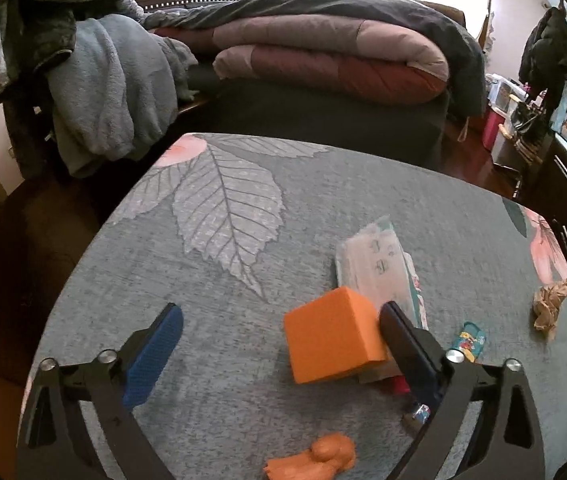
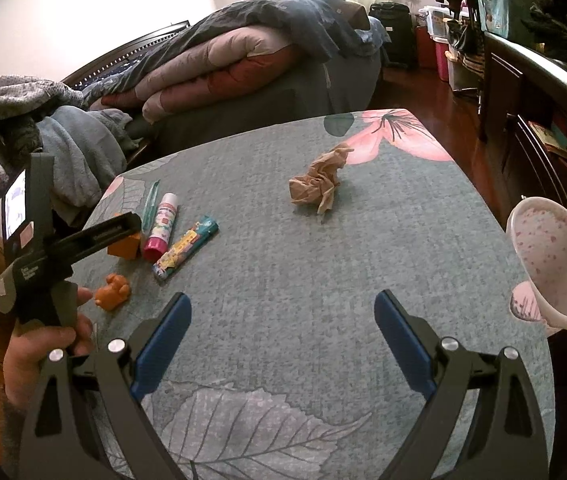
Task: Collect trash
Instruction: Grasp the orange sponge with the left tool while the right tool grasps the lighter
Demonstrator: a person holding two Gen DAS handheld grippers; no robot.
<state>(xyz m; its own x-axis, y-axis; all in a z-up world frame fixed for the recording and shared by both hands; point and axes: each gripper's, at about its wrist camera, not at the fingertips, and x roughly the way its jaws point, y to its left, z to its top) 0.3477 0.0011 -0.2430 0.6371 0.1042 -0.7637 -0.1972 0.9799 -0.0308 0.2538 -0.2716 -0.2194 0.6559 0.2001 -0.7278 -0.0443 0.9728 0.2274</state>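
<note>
The left gripper (image 1: 281,312) gapes wide, its right finger against the orange block (image 1: 333,334); the right gripper (image 2: 283,304) stands wide, holding nothing above the table (image 2: 323,264).

White print seen on black body of left gripper (image 2: 95,236), at left of right wrist frame; too small and blurred to be read. Coloured print seen on glue stick (image 2: 162,226) and on long wrapper (image 2: 185,247), left of centre; no words made out. Faint marks seen on clear packet (image 1: 379,264), centre right of left wrist frame; unreadable.
</note>
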